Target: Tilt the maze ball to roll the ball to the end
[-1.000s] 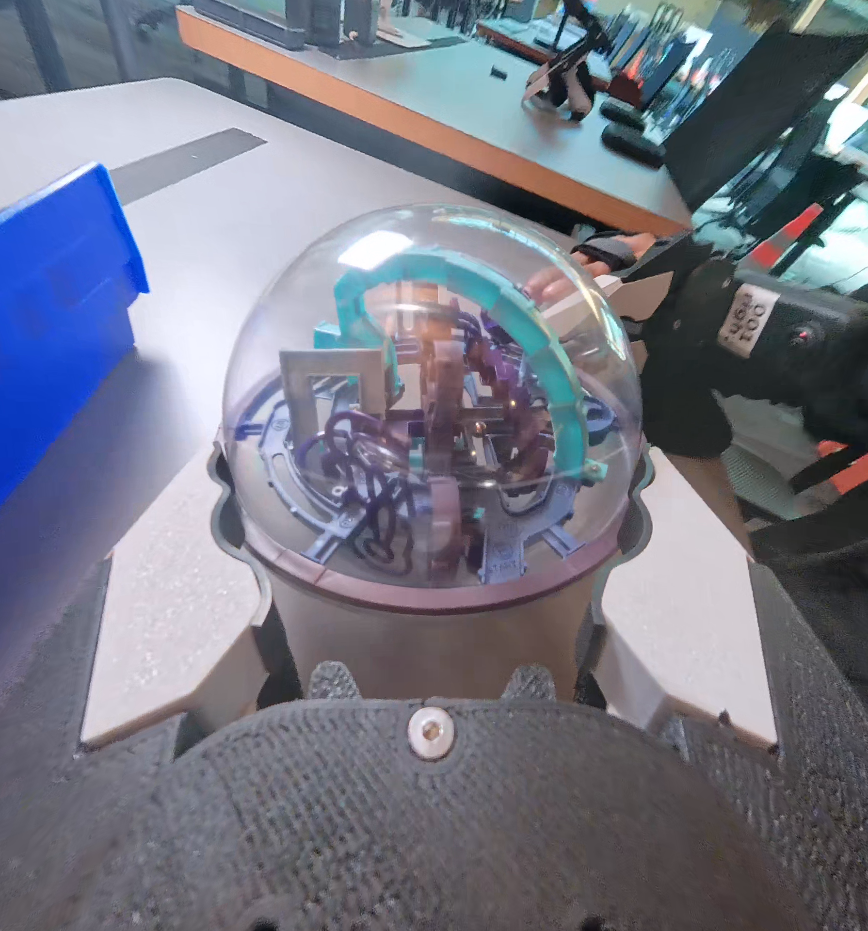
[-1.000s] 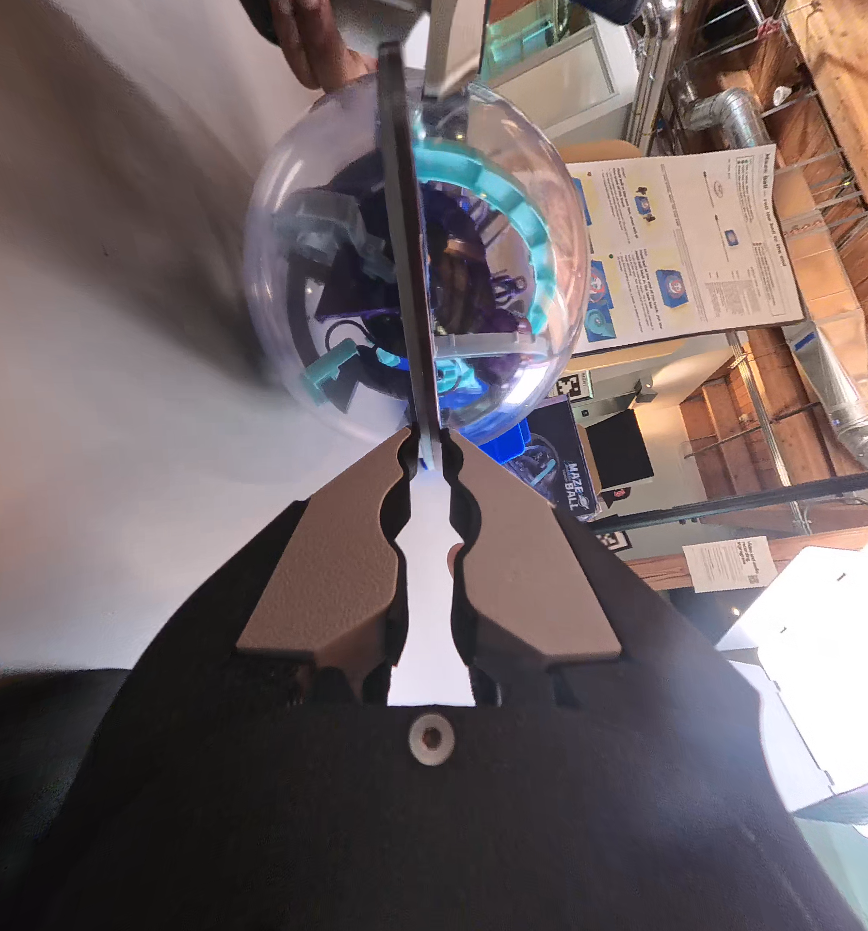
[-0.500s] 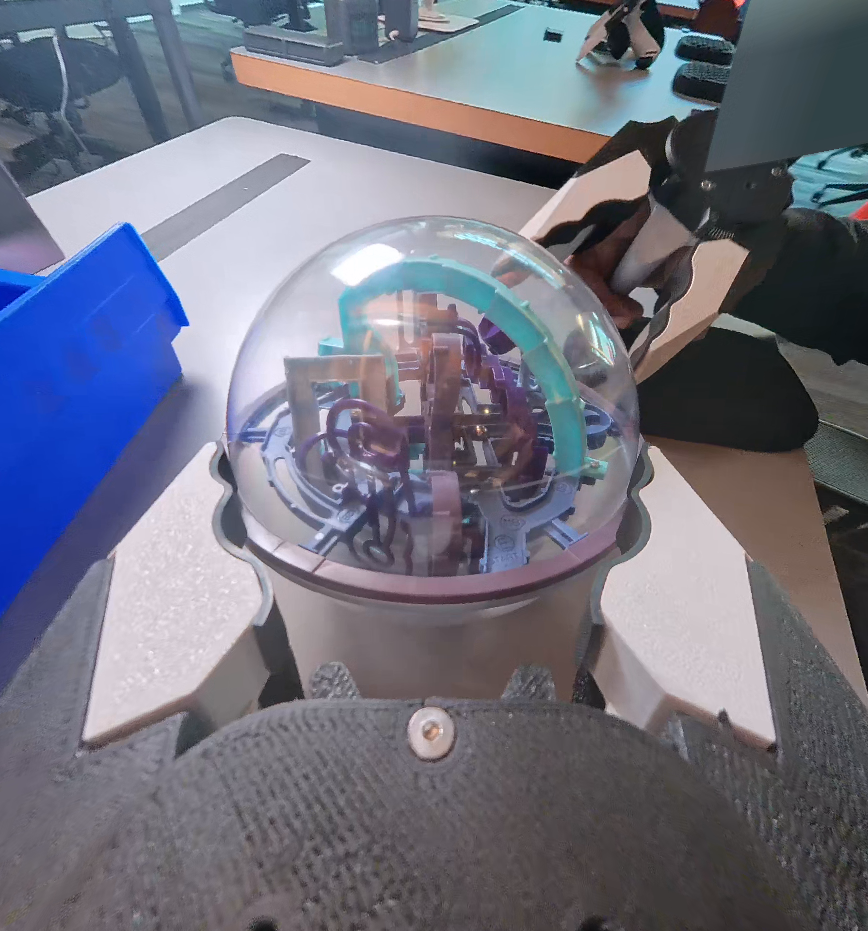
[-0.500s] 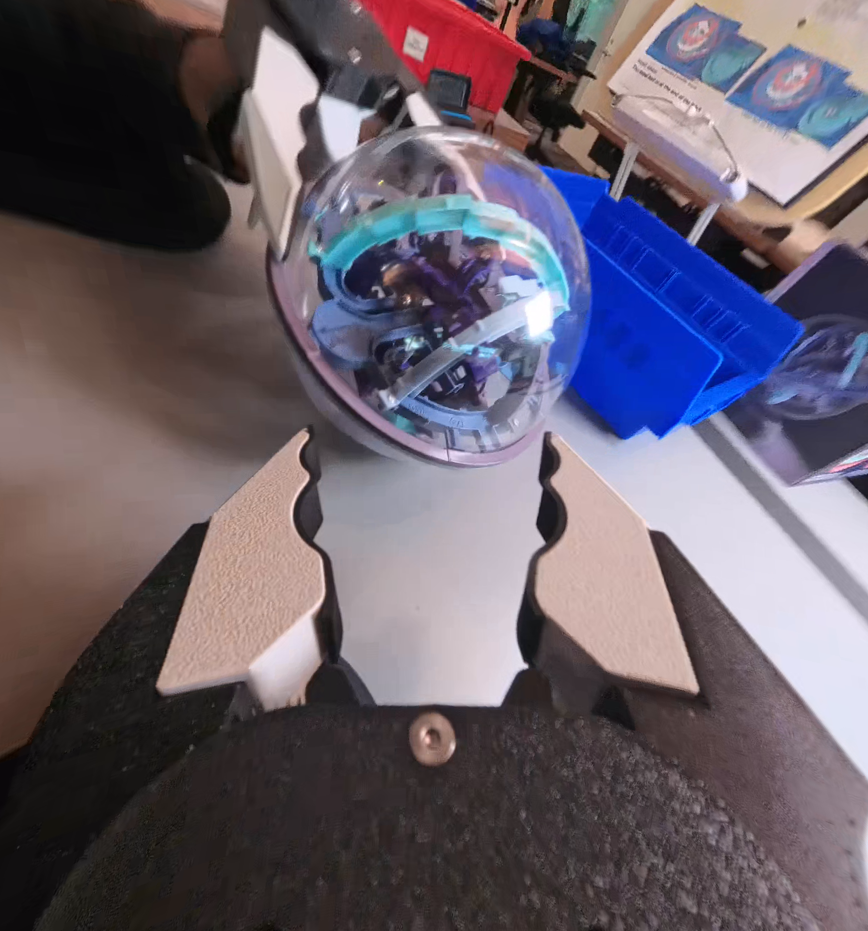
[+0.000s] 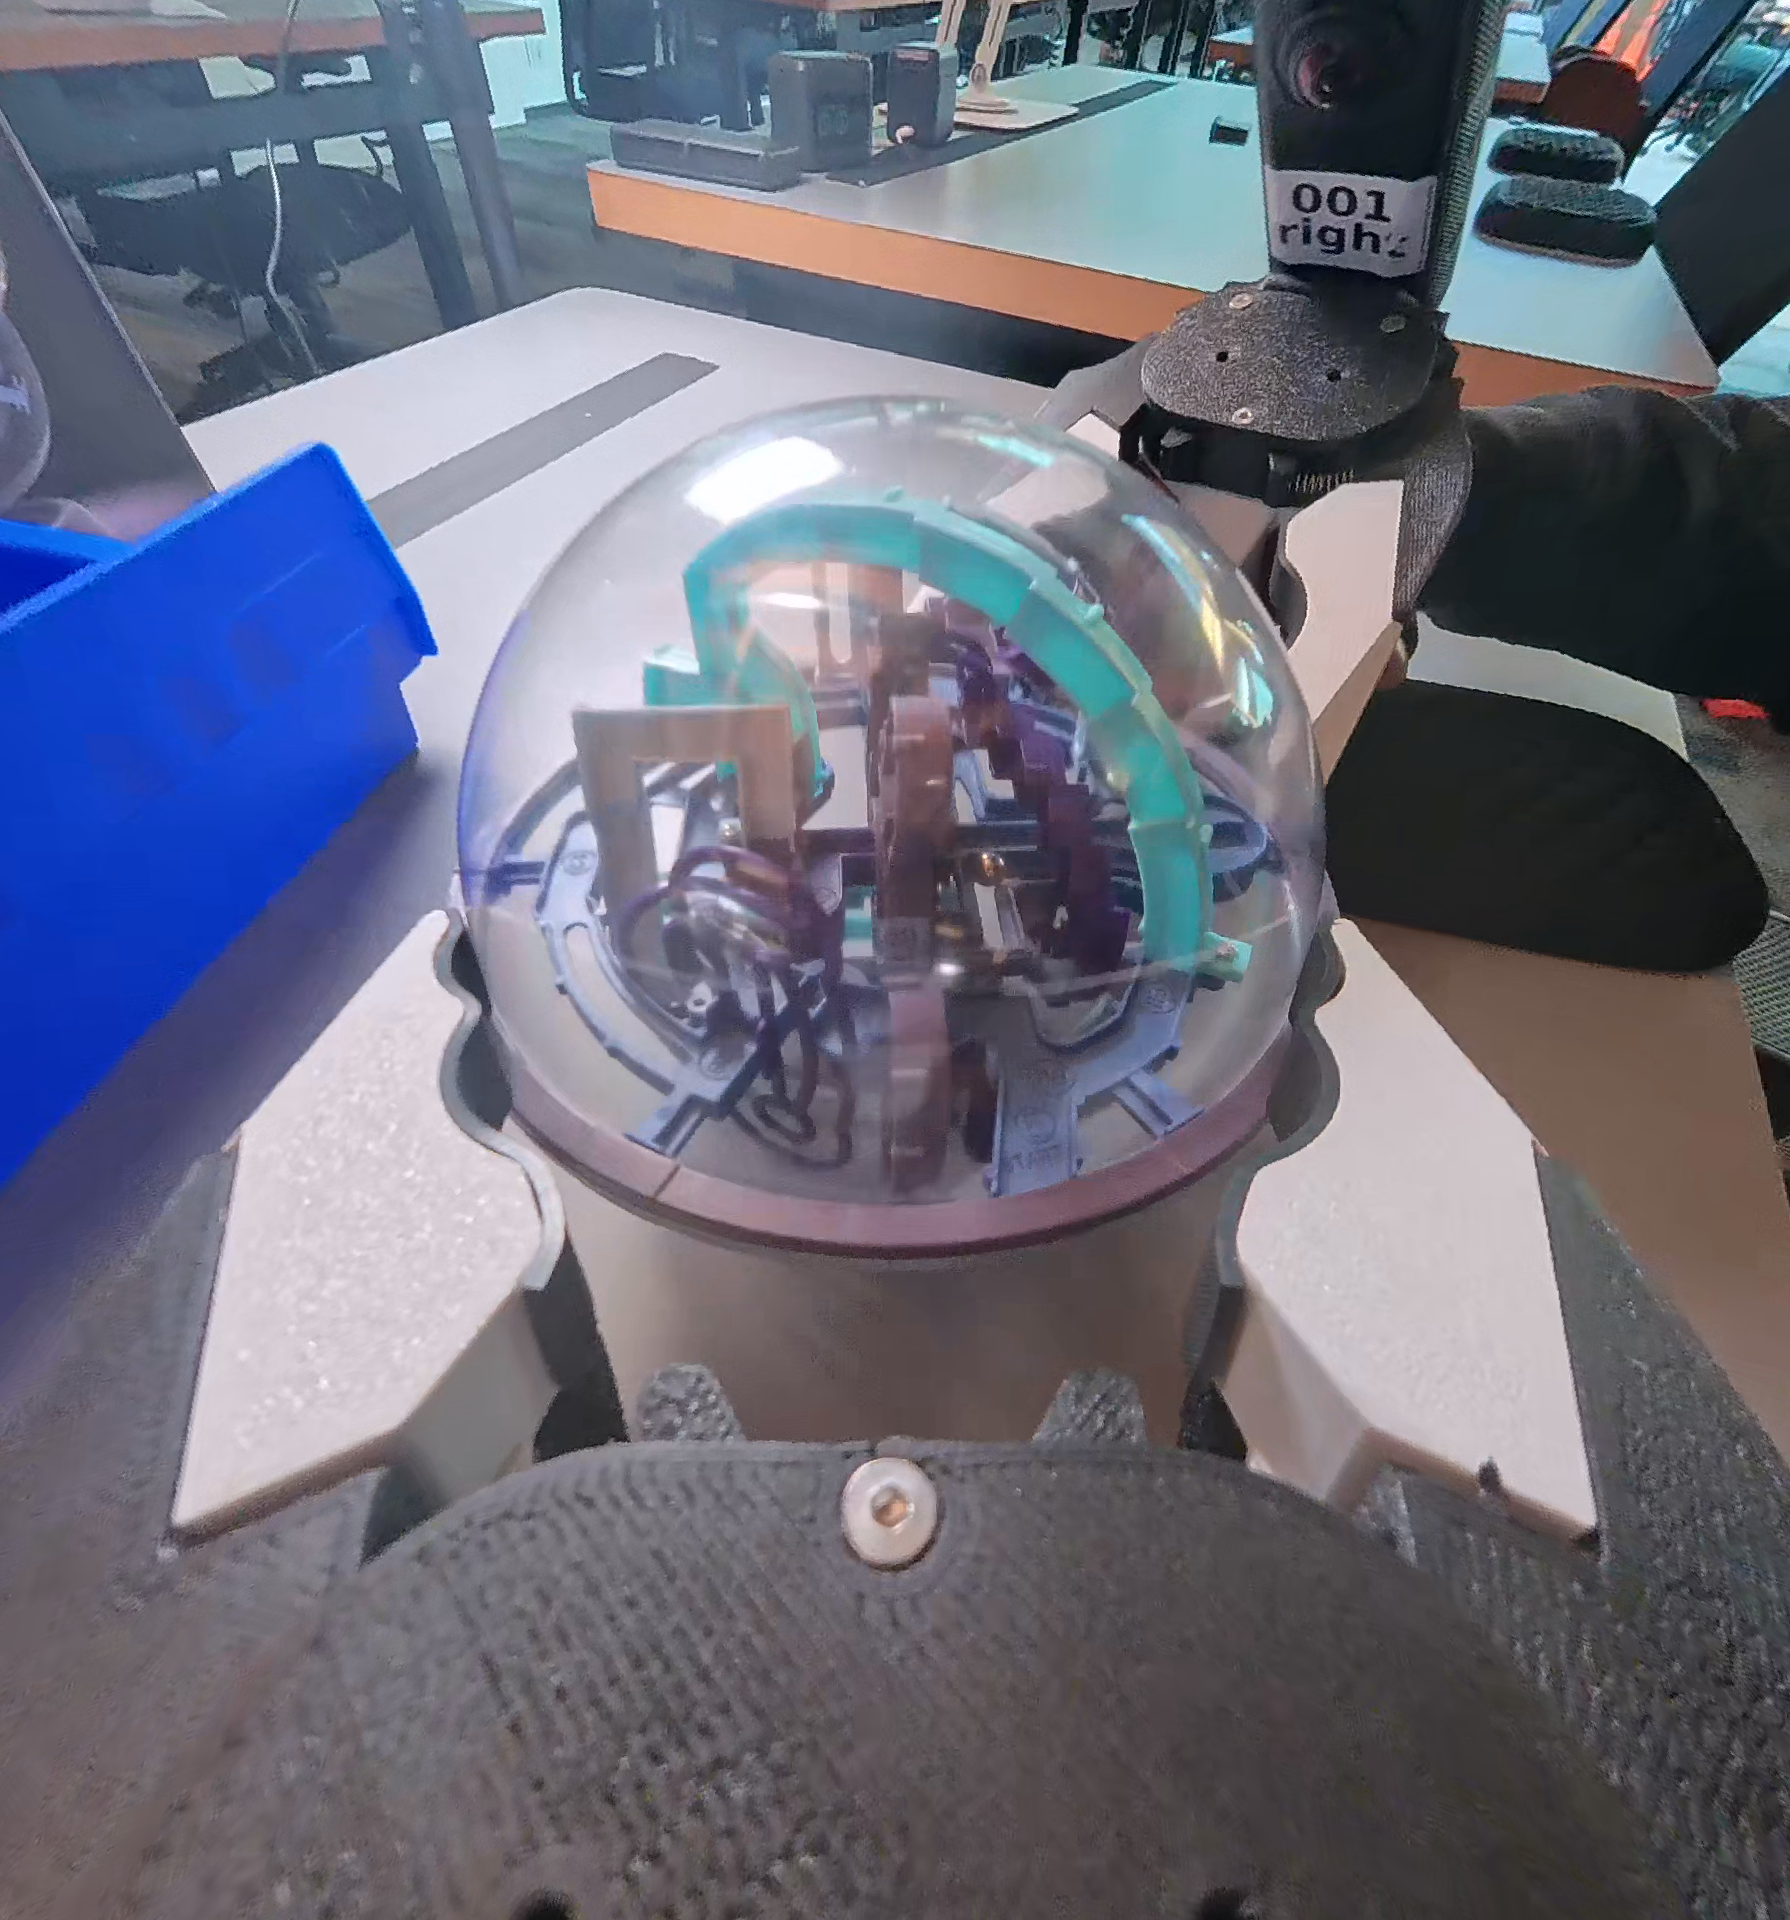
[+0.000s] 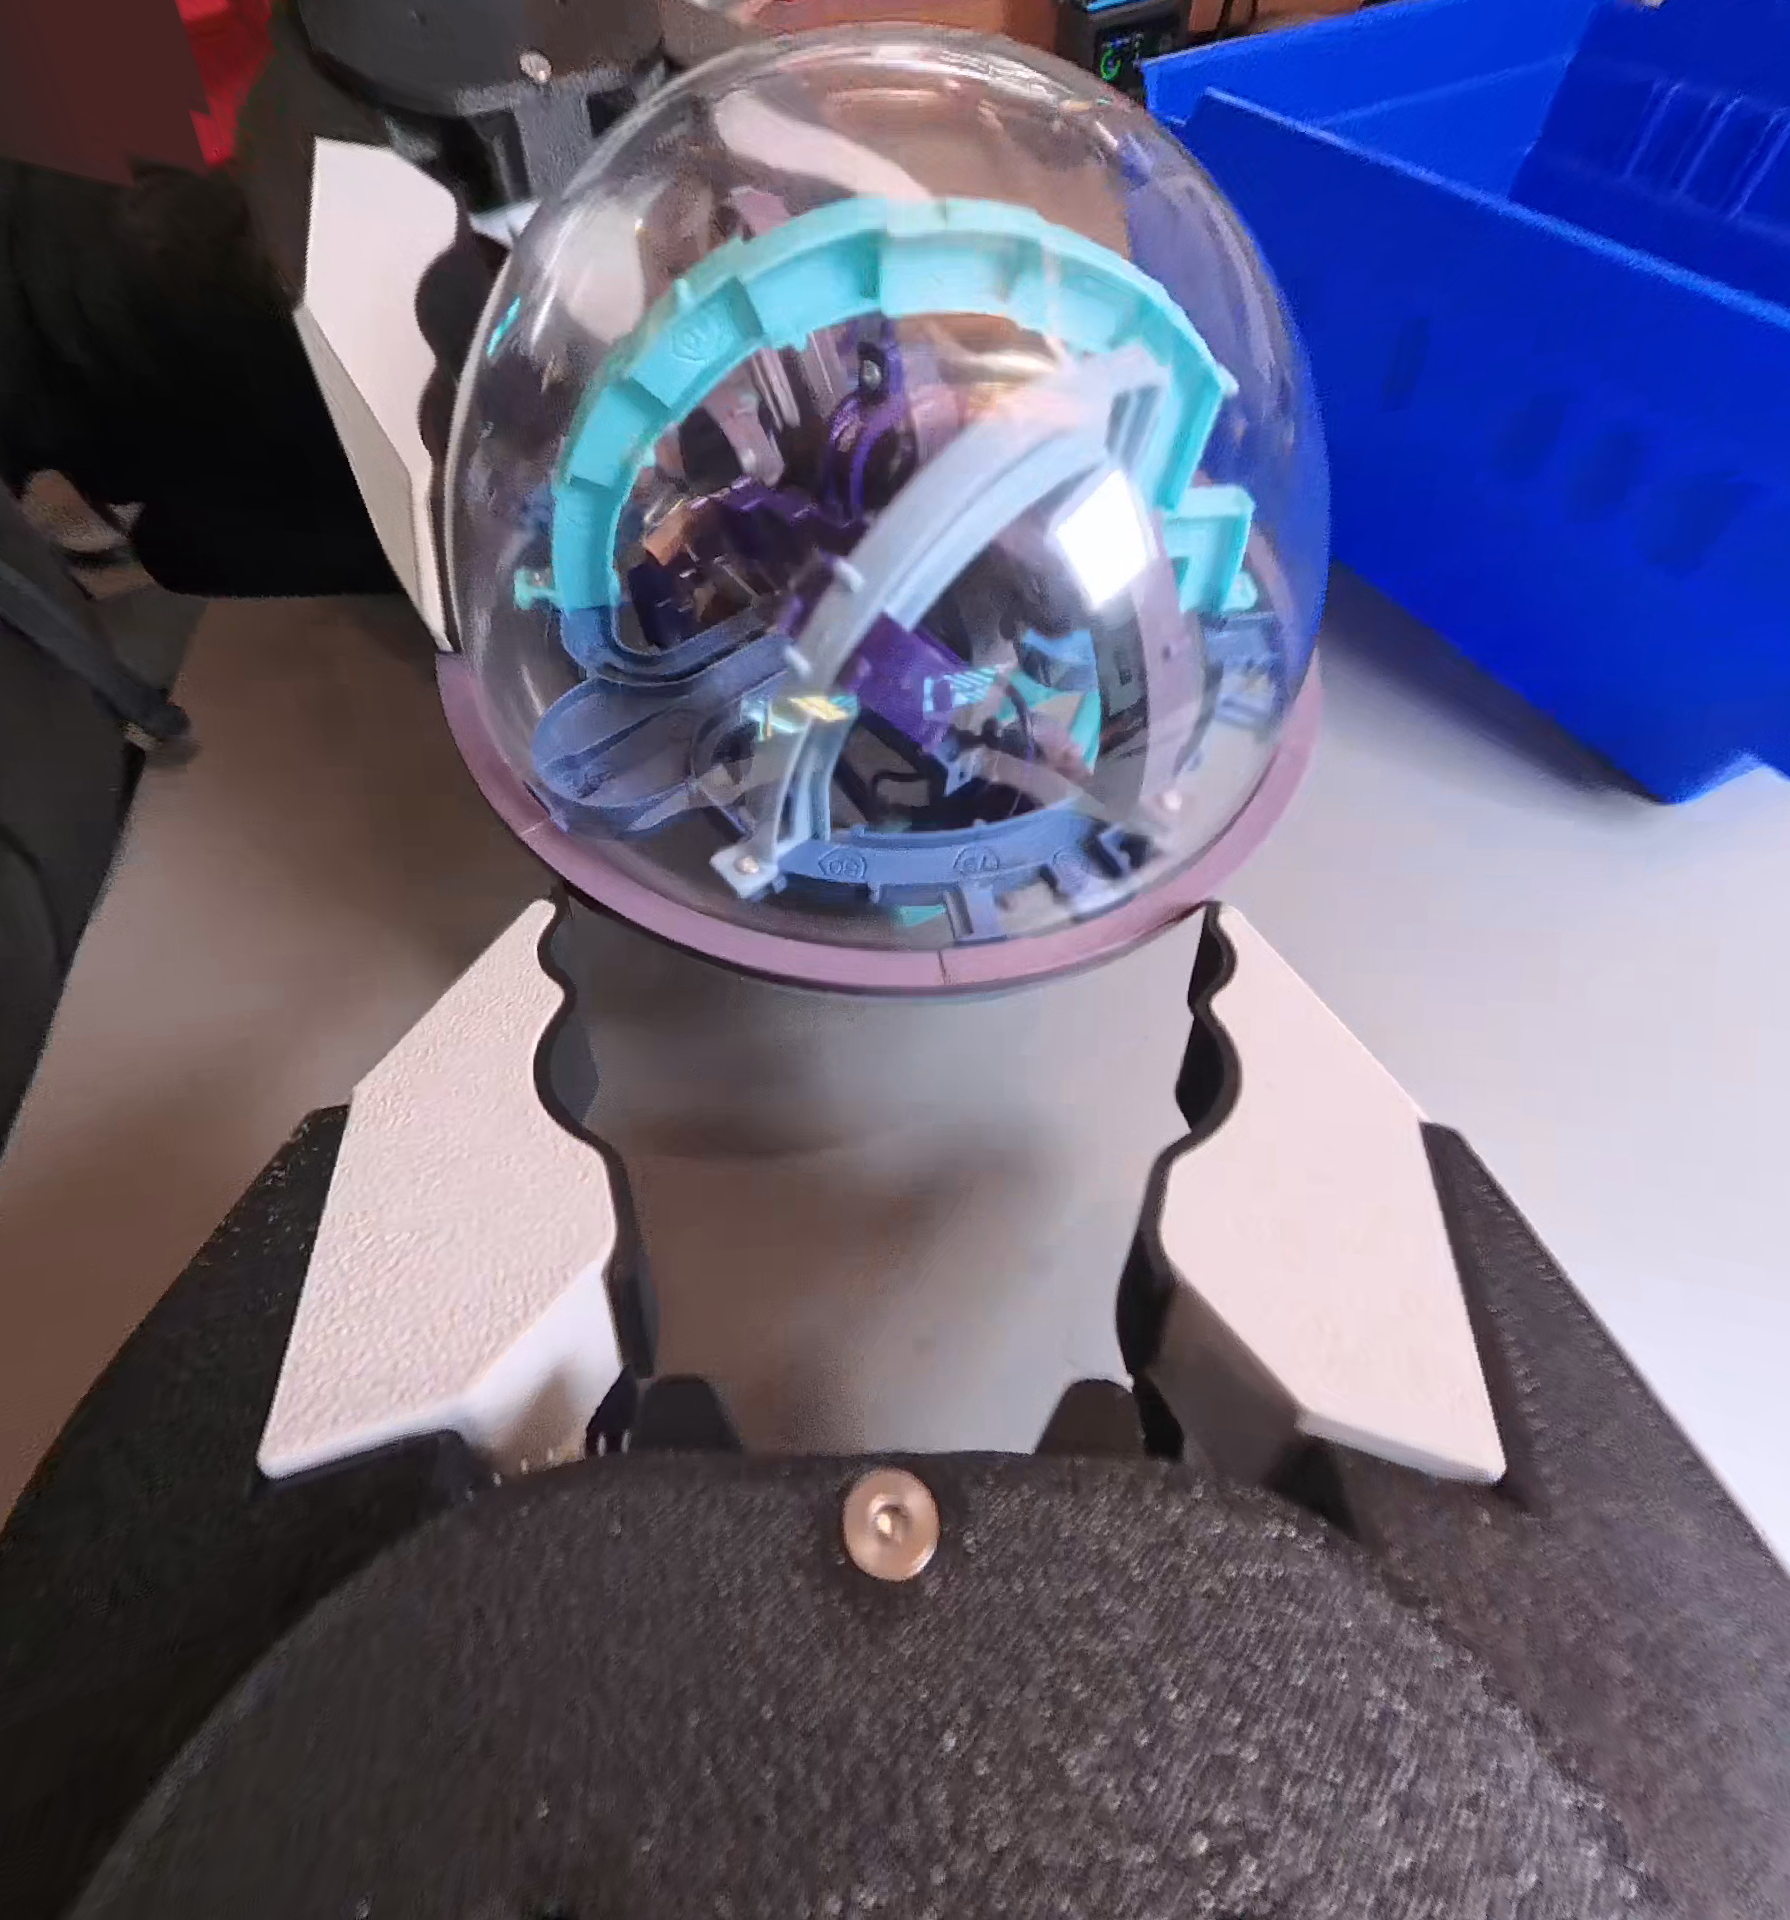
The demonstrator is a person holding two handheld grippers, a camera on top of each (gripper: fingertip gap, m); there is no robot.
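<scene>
Maze ball [image 5: 891, 831] sits pinched between the wide-set pads of the left gripper [image 5: 891, 1049], dome up so it can be tilted, w/ right gripper [image 6: 883, 1023] spread, just short of the ball's rim, prob. to re-grip

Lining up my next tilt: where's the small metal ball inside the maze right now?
In the left wrist view, the small metal ball sits near the maze ball's centre, right of the brown upright track, inside the teal arch.

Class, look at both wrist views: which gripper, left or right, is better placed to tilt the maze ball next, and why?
Left. The left gripper has its fingers against both sides of the maze ball; the right gripper is open, just short of it.
</scene>
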